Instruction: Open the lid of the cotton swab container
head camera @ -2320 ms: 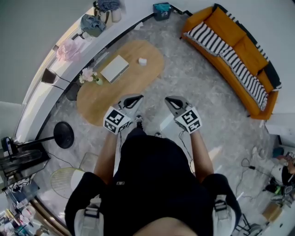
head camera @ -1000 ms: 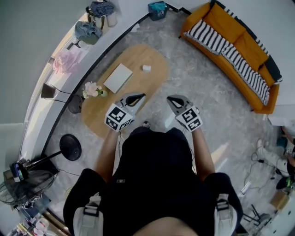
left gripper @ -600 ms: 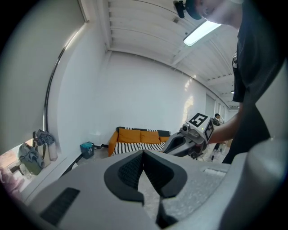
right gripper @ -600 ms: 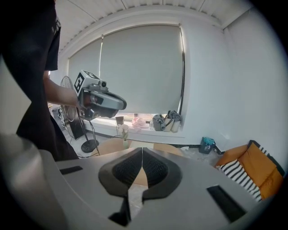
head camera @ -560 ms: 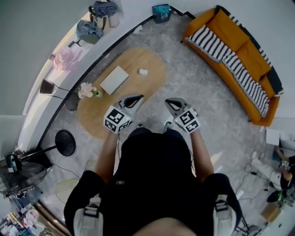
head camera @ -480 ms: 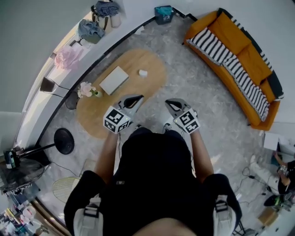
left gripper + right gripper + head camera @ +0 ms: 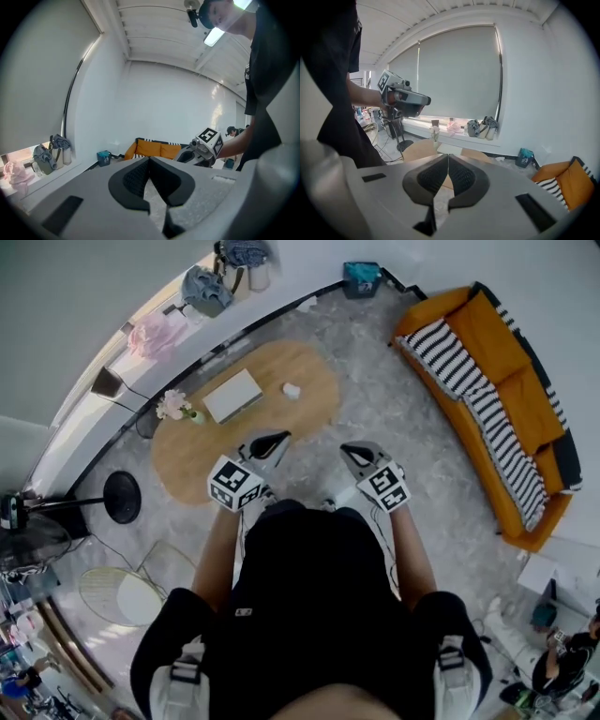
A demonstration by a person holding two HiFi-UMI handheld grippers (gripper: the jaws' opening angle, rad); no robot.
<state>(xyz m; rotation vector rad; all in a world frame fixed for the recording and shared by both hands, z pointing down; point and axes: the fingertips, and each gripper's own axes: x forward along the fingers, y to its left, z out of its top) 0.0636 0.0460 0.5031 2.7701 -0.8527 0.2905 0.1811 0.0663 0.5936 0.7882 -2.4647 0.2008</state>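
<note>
In the head view the small white cotton swab container (image 7: 292, 390) stands on the oval wooden table (image 7: 202, 451), right of a flat white box (image 7: 233, 395). My left gripper (image 7: 278, 438) is held above the floor at the table's near edge, well short of the container, shut and empty. My right gripper (image 7: 350, 450) hangs over the grey floor to the right of the table, also shut with nothing in it. In the left gripper view the pads (image 7: 140, 176) meet; in the right gripper view the pads (image 7: 459, 176) touch as well. The container does not show in either gripper view.
A flower vase (image 7: 176, 407) stands at the table's left end. An orange sofa (image 7: 506, 362) with a striped throw lines the right wall. A black lamp base (image 7: 122, 496) and a wire stool (image 7: 112, 594) sit to the left. Bags (image 7: 208, 287) lie on the windowsill.
The view has swung: the table and sofa have shifted in the picture as the person turned. Both grippers stayed shut and side by side in front of the body.
</note>
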